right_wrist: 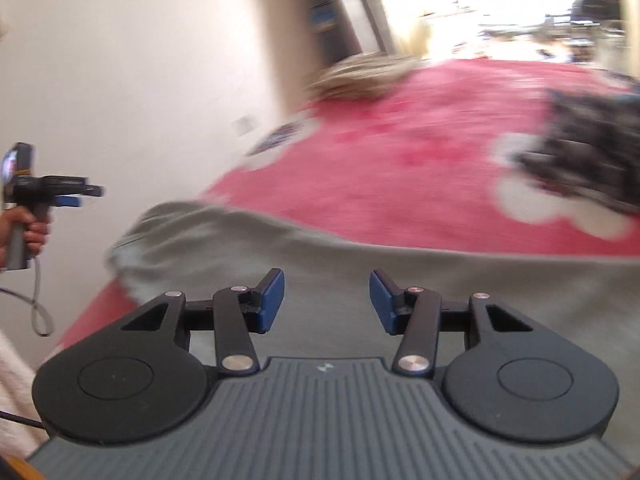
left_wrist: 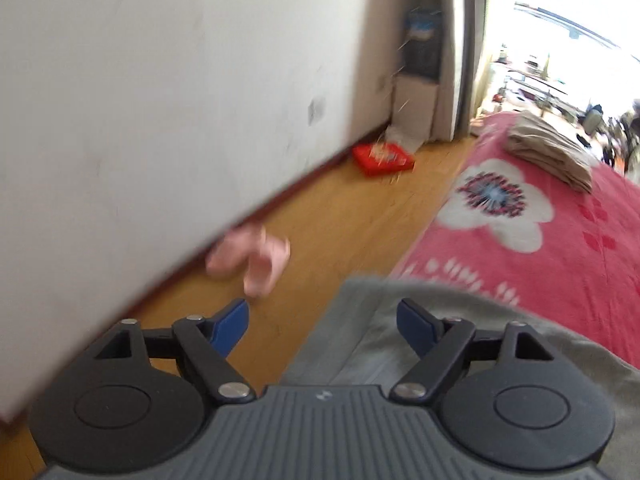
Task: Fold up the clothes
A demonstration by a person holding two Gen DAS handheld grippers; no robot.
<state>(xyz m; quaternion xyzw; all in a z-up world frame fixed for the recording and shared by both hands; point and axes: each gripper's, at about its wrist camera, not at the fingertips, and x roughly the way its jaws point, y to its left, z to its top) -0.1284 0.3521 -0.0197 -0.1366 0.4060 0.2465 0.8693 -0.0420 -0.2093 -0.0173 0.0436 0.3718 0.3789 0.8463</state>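
Bed [left_wrist: 560, 240]: red flowered cover, filling the right half of the left wrist view and the middle of the right wrist view; its left edge drops to a wooden floor [left_wrist: 340, 220].
Grey garment [right_wrist: 360, 248]: spread at the near end of the bed, lower centre of both views, directly under and ahead of both tools; its long axis seems to run left to right, and its left corner [right_wrist: 132, 232] reaches the bed's left edge.
Folded beige pile [left_wrist: 552, 152]: far end of the bed, upper right, well apart from the grey garment.
Dark garment [right_wrist: 588, 152]: right side of the right wrist view, loose, blurred.
Open room: bare red cover between the grey garment and the beige pile.
Right gripper [right_wrist: 326, 300]: jaws apart, empty, over the garment's middle, the nearer of the two.
Left gripper [left_wrist: 322, 328]: jaws apart, empty, straddling the garment's left edge, one finger over floor.
Slippers [left_wrist: 256, 260]: pink, on the floor left of the bed.
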